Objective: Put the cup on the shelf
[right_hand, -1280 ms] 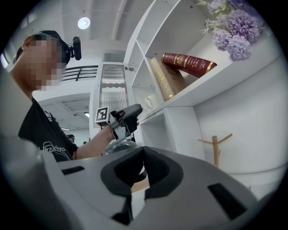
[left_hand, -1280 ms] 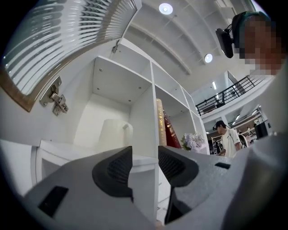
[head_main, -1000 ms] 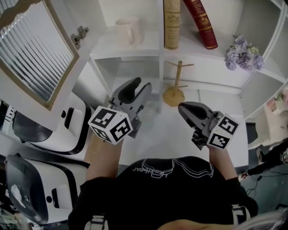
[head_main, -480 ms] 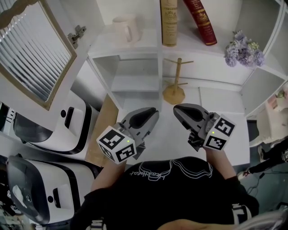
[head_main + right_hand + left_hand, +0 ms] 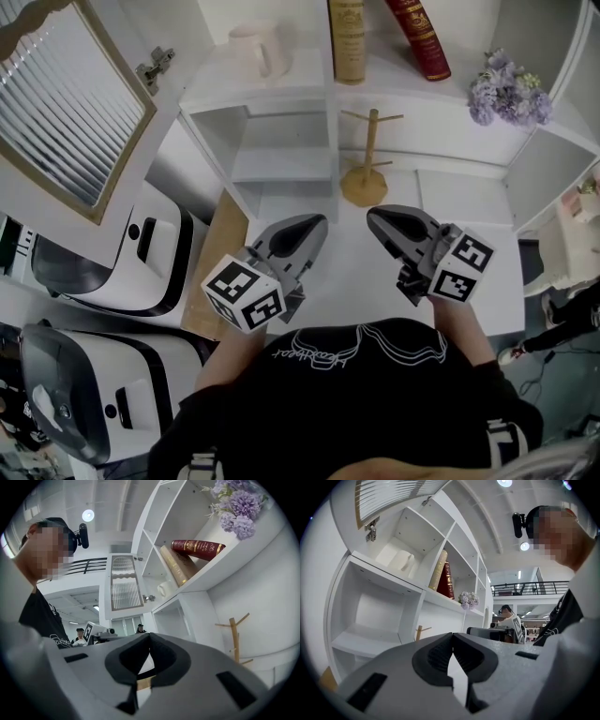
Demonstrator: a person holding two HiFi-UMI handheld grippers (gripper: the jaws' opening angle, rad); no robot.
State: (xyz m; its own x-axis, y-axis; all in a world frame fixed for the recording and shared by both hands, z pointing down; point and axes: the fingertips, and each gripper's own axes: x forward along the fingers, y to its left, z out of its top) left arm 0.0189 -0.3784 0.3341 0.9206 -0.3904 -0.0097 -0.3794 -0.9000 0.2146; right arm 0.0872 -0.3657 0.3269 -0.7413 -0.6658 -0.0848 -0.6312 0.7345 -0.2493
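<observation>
Withdrawal seemed to be the step in hand, since the pale cream ceramic cup [image 5: 251, 49] already stood upright in the upper left compartment of the white shelf unit [image 5: 281, 92], with its handle turned towards the dividing wall. It touched nothing but the board under it, and neither tool was near it.

The left gripper [image 5: 309, 230] had just been closing, and its jaws met tip to tip with nothing between them. The right gripper [image 5: 380, 220] was likewise pressed together and empty. Both hovered side by side, low over the white tabletop [image 5: 356, 291], close to the person's body and well apart from the shelf.

To finish cleanly, both tools were best kept low and drawn straight back, away from the shelf front. The slender wooden mug tree [image 5: 364, 173] stood just beyond the two gripper tips and looked easy to topple, so any forward drift was the thing to avoid. The open cabinet door with ribbed glass [image 5: 66, 103] hung out on the left, and a wide swing of the left gripper could have caught it.

In the next compartment, the upright tan hardback book [image 5: 347, 37] and the leaning red hardback book [image 5: 419, 37] were separated from the cup by the divider. The bunch of purple artificial flowers [image 5: 506, 94] lay further right.
</observation>
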